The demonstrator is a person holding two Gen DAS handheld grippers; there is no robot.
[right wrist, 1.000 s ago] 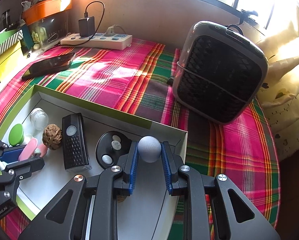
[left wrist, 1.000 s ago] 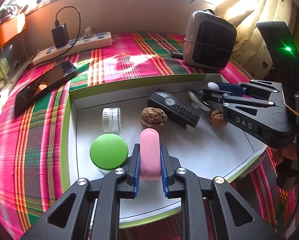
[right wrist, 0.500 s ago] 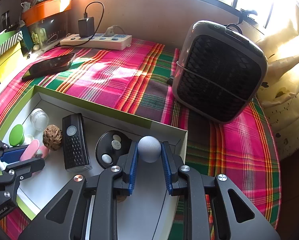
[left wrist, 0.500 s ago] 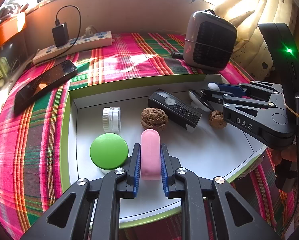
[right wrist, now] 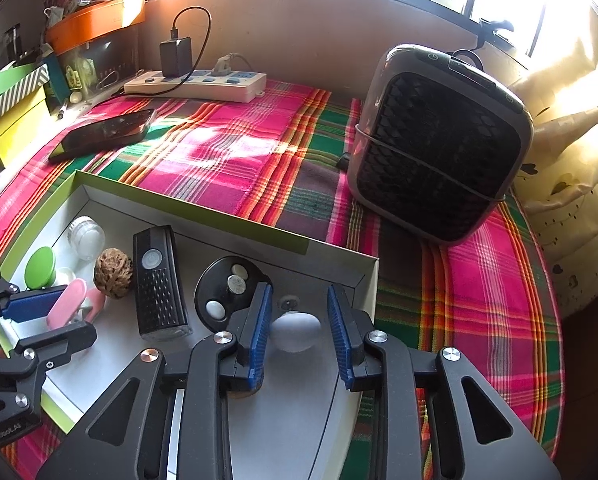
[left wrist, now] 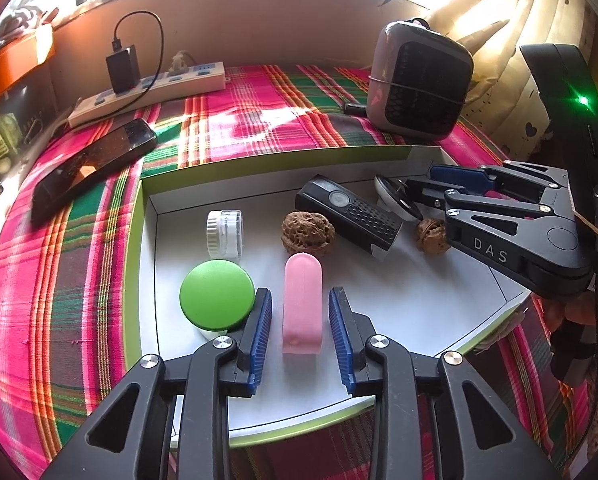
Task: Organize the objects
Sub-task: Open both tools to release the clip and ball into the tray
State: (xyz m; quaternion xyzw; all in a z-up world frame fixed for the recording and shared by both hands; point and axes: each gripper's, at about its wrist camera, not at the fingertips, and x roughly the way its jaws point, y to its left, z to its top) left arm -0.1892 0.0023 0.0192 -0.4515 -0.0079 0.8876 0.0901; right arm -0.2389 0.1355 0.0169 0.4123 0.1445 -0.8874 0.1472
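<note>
I am letting go with both tools, left tool (left wrist: 301, 324) just opening off the pink case (left wrist: 302, 304) and right tool (right wrist: 299, 330) off the ball (right wrist: 295, 330), since both are lying in the tray (left wrist: 259, 168).

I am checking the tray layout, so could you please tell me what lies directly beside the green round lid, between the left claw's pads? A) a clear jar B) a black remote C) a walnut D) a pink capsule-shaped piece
D: the pink capsule-shaped piece lies in the tray right of the green round lid, between the left claw's separated blue pads.
</note>
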